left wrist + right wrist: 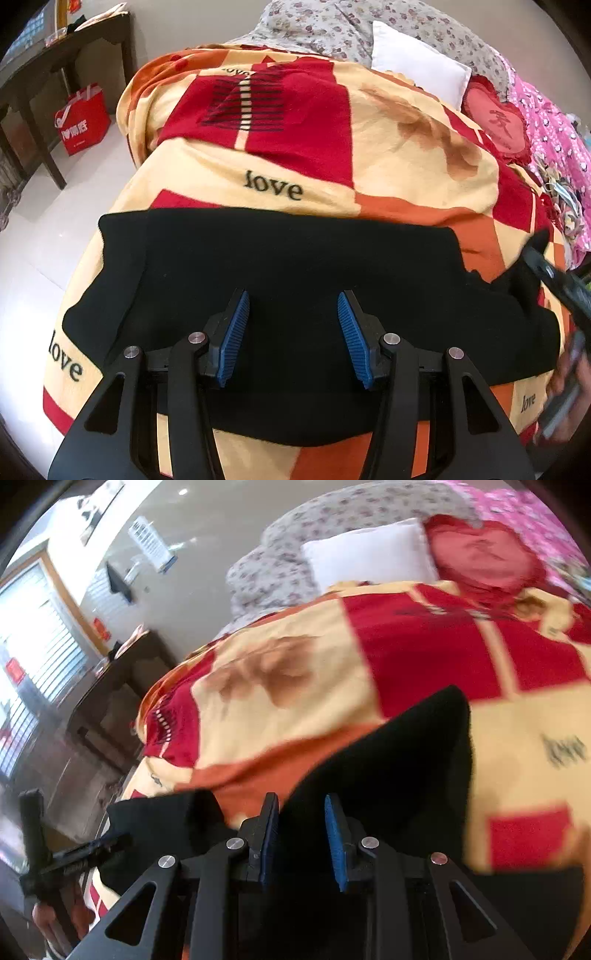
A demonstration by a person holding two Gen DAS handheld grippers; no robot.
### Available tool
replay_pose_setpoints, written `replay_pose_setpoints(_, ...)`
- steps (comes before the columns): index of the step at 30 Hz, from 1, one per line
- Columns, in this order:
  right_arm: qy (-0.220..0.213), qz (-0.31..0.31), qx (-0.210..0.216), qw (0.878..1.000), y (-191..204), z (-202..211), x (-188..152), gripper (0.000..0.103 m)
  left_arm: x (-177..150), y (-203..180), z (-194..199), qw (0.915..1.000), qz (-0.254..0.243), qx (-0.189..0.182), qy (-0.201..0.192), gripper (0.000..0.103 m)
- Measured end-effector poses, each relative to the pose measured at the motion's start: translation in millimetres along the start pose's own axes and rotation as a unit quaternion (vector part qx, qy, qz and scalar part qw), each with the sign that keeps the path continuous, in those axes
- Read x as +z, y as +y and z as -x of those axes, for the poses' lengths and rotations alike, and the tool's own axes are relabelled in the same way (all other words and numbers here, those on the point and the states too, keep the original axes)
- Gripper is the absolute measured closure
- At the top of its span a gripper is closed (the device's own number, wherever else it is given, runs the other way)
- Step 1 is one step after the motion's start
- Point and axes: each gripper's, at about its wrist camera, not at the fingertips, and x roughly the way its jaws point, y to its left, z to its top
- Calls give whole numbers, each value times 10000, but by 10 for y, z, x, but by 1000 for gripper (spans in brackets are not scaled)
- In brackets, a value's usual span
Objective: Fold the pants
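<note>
Here the black pants (295, 266) lie flat on the patterned blanket (406, 147) at the near edge of the bed, long axis running left to right across the left wrist view, roughly along that edge. One end reaches toward the bed's left side, above the floor; the other runs toward the right, where the cloth looks bunched.

Left gripper (293, 332): jaws wide apart, blue pads (232, 339) hovering over the middle of the garment, nothing between them.

Right gripper (301, 842): jaws apart with a narrower gap, over the right-hand end, where a dark flap (424, 738) stands raised; the view is blurred, so contact cannot be told.

Judgement: the fold likely runs along the long axis, end onto end. The right gripper is nearer an end; the left sits mid-span and could pin the crease.
</note>
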Motion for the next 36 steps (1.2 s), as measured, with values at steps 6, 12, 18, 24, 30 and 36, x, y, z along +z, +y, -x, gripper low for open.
replay_pose_setpoints(6,712,-5,163,9973,44,-573,92,79,8,-87,-51,9998,-153,-23,79,53)
replay_pose_setpoints(12,-355,-318,-16,9989,-268,371,80,63,46,34,-101,9999,2,-37,96,53)
replay_pose_setpoints(18,-220,-682,-1061,9918,-744,520,-30,61,32,23,-128,10000,16,21,83,53)
replay_pose_setpoints(24,11,-706,-778,9945,-862,398,-194,61,37,33,-139,9999,3,19,112,53)
replay_pose_setpoints(30,95,37,-1015,9948,-627,35,-187,92,23,21,-136,9999,18,54,85,53)
replay_pose_setpoints(36,-463,-364,-334,9977,-600,595,-159,94,24,77,-118,9998,138,-19,103,53)
